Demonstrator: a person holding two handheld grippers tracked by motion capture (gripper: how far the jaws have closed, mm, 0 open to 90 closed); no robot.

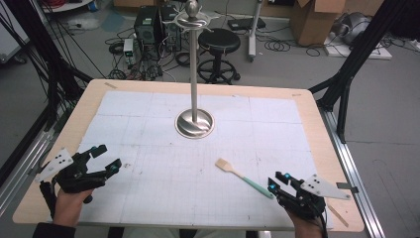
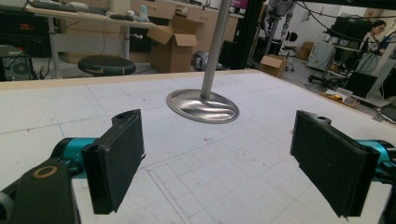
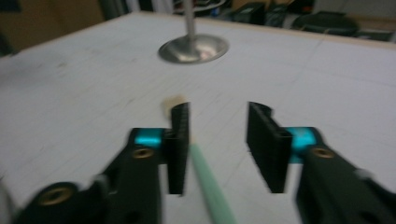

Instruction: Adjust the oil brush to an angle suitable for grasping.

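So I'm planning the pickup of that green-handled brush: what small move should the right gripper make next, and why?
Probably ease the right gripper sideways until the brush handle is centred. In the right gripper view its jaws are open, and the green handle lies close beside one jaw, not midway, so closing now may give a poor grip.

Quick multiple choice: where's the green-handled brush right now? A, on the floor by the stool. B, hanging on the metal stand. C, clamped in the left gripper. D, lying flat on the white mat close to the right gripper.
D: the brush lies flat on the white mat, its green handle end just ahead of the right gripper, whose jaws stand apart without pressing on it.
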